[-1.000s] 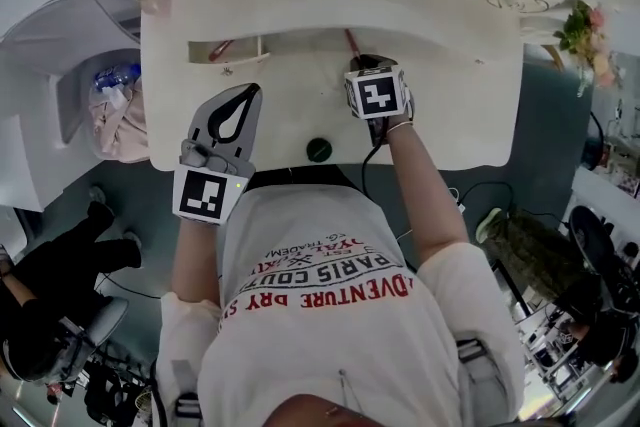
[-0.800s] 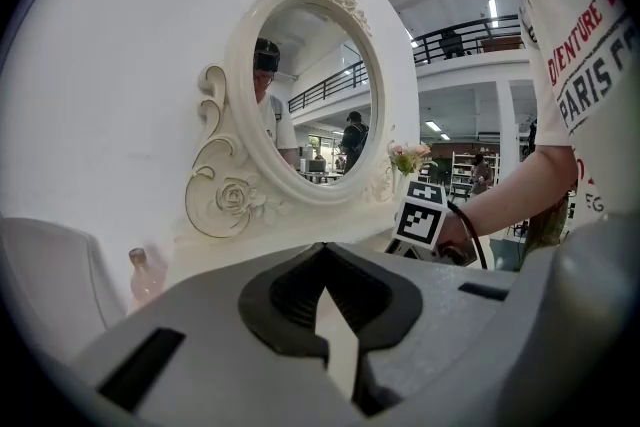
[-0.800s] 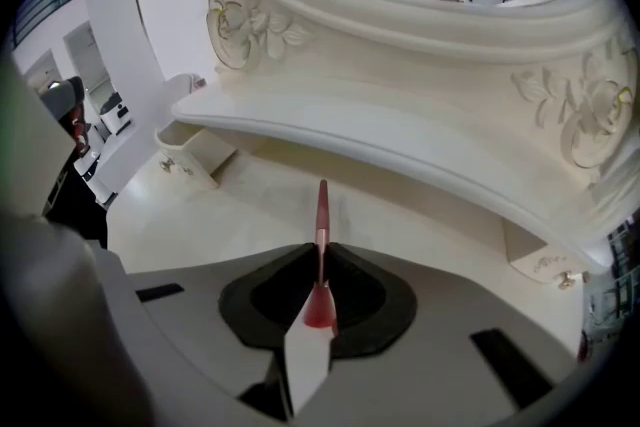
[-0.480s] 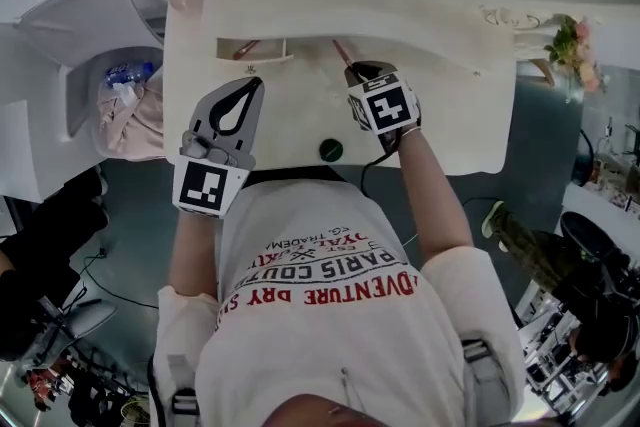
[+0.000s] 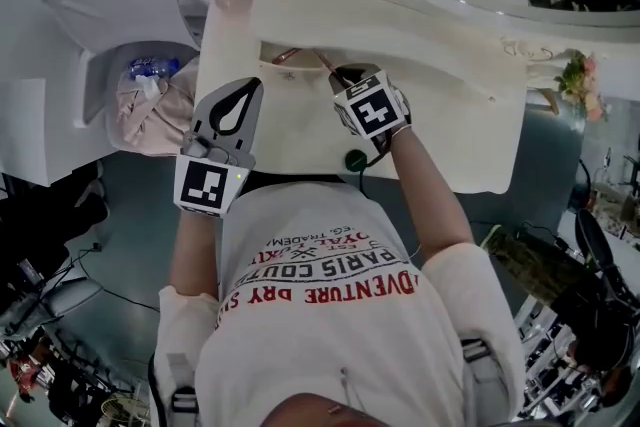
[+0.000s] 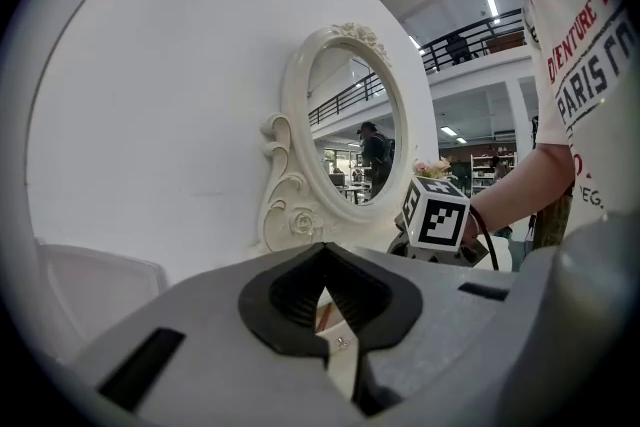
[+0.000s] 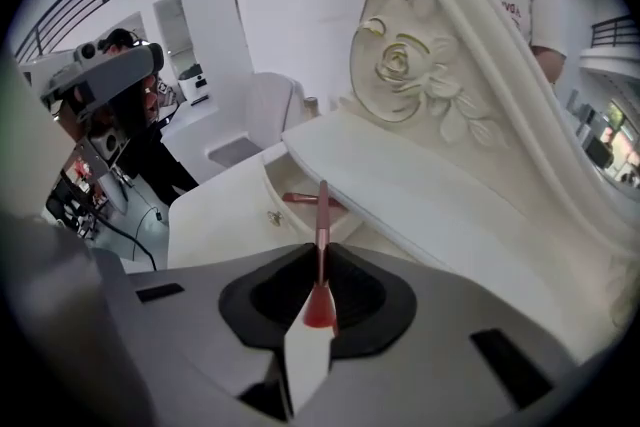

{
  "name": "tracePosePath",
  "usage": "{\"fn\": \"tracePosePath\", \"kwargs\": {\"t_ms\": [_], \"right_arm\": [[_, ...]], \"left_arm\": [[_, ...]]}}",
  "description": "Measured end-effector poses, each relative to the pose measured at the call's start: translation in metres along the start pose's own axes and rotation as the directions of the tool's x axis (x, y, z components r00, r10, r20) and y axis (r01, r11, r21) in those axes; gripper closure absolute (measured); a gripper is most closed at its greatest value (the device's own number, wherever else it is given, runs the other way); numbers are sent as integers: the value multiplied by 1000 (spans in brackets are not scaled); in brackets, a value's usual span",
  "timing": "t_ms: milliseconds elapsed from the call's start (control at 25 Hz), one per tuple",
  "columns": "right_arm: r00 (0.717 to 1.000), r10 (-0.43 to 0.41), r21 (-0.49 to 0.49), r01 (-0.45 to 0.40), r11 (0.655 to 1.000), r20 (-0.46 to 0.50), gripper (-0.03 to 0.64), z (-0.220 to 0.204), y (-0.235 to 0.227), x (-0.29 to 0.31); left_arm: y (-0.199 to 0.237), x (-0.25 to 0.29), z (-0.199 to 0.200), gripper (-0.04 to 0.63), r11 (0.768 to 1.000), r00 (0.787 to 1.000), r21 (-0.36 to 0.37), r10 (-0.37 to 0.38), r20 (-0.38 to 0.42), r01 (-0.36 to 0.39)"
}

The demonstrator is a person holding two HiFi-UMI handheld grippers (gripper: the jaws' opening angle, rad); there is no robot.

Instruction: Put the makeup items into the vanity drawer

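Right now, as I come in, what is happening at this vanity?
A person works at the vanity with a gripper in each hand. The right gripper is shut on a slim pink stick, which points at the open drawer. Another pink item lies in that drawer. The left gripper is shut and empty, over the front of the vanity top. A small green round thing sits near the top's front edge.

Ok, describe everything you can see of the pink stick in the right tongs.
The pink stick is slim, straight, rose-coloured and glossy, widening to a red cone at its near end. The right tongs clamp it by that end, so most juts forward toward the open drawer, where another pinkish item lies. Whether its tip touches anything is unclear.
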State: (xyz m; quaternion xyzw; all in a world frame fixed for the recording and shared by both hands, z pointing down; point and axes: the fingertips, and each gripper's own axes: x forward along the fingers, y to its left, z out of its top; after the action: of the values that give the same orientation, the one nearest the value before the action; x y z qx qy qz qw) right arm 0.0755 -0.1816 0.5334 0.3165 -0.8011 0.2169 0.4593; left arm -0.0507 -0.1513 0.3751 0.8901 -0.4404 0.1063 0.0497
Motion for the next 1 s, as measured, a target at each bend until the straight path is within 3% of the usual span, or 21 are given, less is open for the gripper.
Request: {"fn": "tracePosePath", "kwargs": {"t_ms": [600,840,1000], "right_arm": [[977,154,-220,-185,958,-148,574,53,46,50],[986,113,-228,-138,964,-119,572,67,39,51],[989,96,-241,-120,963,-109,522,69,39,53]], "left_arm": [[57,-31,-25,592,989,992,-80,123,-31,-125],[63,-34,-33,592,987,991,-93,129,-46,-133],[61,-33,-30,592,989,992,-79,119,-36,-122]]}}
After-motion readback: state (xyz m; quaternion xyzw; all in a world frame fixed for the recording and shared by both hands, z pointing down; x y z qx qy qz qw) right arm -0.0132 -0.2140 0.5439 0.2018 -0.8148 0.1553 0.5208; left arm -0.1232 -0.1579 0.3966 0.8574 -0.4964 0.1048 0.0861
